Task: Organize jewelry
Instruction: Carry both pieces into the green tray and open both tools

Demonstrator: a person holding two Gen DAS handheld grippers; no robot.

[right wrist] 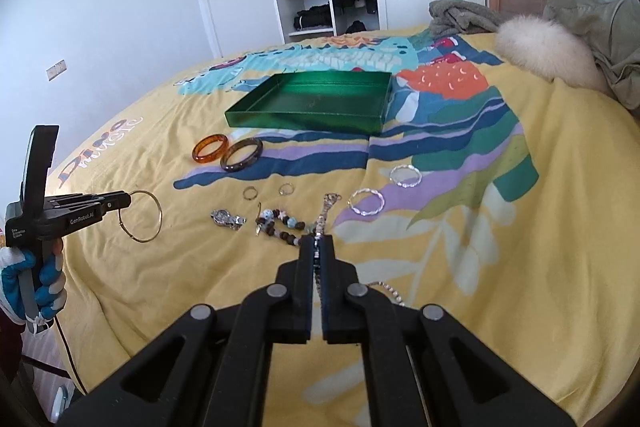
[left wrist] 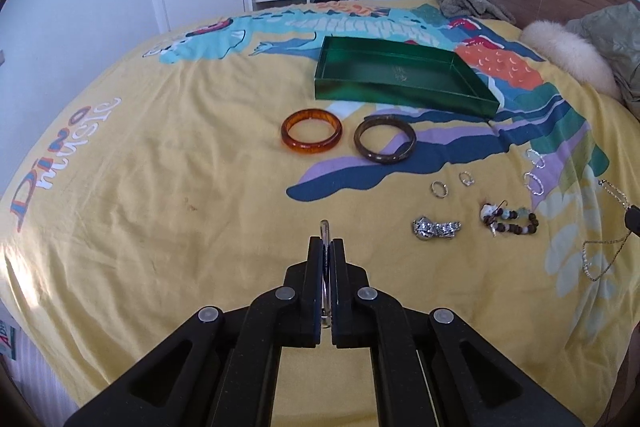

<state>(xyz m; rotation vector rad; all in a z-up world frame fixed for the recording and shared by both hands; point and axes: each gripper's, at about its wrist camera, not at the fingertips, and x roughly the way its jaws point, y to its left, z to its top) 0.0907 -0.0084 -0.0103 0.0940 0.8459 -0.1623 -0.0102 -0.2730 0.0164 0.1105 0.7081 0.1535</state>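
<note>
**Both grippers loaded; tray lies ahead**

Left gripper (right wrist: 120, 203) pinches a thin gold bangle (right wrist: 145, 215); right gripper (right wrist: 317, 247) clamps a silver chain (right wrist: 327, 207). The green tray (right wrist: 308, 115) sits farther up the bed, nearer the right gripper.

**Jewelry on the bedspread**

Green tray (right wrist: 308, 117): shallow, empty; amber bangle (right wrist: 211, 148) and brown bangle (right wrist: 241, 155) lie flat before it, touching; two small rings (right wrist: 251, 192); two twisted silver bangles (right wrist: 366, 201); watch (right wrist: 227, 217); beaded bracelet (right wrist: 280, 225); thin gold hoop (right wrist: 141, 215) and silver chain (right wrist: 328, 205) lifted, clamped.
</note>
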